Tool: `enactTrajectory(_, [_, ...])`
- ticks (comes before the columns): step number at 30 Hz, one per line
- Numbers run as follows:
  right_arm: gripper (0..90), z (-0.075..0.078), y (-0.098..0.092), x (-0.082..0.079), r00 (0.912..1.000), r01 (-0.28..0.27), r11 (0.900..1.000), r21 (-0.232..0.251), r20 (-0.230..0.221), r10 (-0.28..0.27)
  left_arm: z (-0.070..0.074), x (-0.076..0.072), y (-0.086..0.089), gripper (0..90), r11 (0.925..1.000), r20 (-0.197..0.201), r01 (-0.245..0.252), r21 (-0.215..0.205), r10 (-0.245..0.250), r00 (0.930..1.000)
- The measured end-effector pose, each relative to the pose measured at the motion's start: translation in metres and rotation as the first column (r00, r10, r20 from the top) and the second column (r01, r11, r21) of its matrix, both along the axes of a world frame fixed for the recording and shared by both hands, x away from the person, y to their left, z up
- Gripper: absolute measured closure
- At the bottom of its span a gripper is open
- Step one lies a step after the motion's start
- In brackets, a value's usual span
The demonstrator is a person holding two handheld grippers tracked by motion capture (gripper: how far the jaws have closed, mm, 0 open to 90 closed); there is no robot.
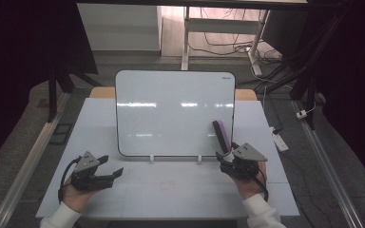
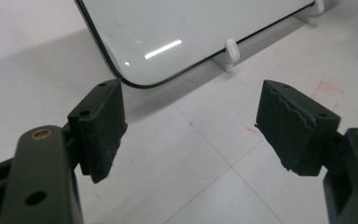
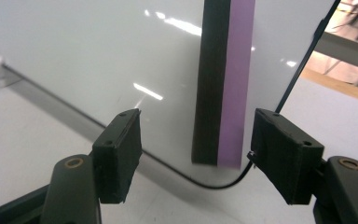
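standing upright mid-table, the whiteboard (image 1: 171,114) carries an eraser (image 1: 222,136) at its lower-right edge; left gripper (image 1: 108,170) and right gripper (image 1: 226,153), wide apart, hold nothing; corner logo unreadable.

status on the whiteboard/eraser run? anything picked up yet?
Done: the whiteboard stands propped on the table and looks clean. In hand: nothing. The right claw is open, lined up just short of the purple eraser on the board's lower right; the left claw waits open over the table. Left: closing on the eraser and whatever follows.
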State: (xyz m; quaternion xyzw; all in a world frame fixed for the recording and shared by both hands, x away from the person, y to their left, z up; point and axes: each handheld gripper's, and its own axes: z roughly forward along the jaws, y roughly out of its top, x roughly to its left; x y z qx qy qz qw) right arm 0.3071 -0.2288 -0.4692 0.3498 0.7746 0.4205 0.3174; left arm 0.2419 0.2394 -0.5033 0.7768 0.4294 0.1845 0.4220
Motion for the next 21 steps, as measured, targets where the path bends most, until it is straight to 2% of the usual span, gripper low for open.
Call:
enactTrajectory(5, [32.0,-0.005,-0.015,-0.003,0.9959,-0.087,0.996,0.022,-0.022,0.087,-0.002,0.001,0.000,25.0,0.9999,-0.013,0.011,-0.001,-0.011,0.9999])
enactTrajectory(8, [32.0,-0.010,-0.023,-0.005,0.9929,-0.114,0.993,0.019,-0.032,0.115,-0.003,0.002,0.000,25.0,0.9998,-0.031,0.018,-0.001,-0.018,0.9994])
enactTrajectory(12, [32.5,-0.017,-0.037,-0.006,0.9910,-0.126,0.992,0.032,-0.043,0.127,-0.005,0.002,0.000,24.8,0.9995,-0.052,0.030,0.002,-0.030,0.9982])
enactTrajectory(17, [33.6,-0.026,-0.058,-0.004,0.9906,-0.127,0.991,0.037,-0.047,0.129,-0.005,0.002,0.000,24.5,0.9996,-0.056,0.028,0.000,-0.028,0.9980])
enactTrajectory(21, [33.7,-0.028,-0.067,-0.002,0.9905,-0.128,0.991,0.049,-0.045,0.130,-0.006,0.003,0.002,24.1,0.9998,-0.062,0.021,0.006,-0.021,0.9978])
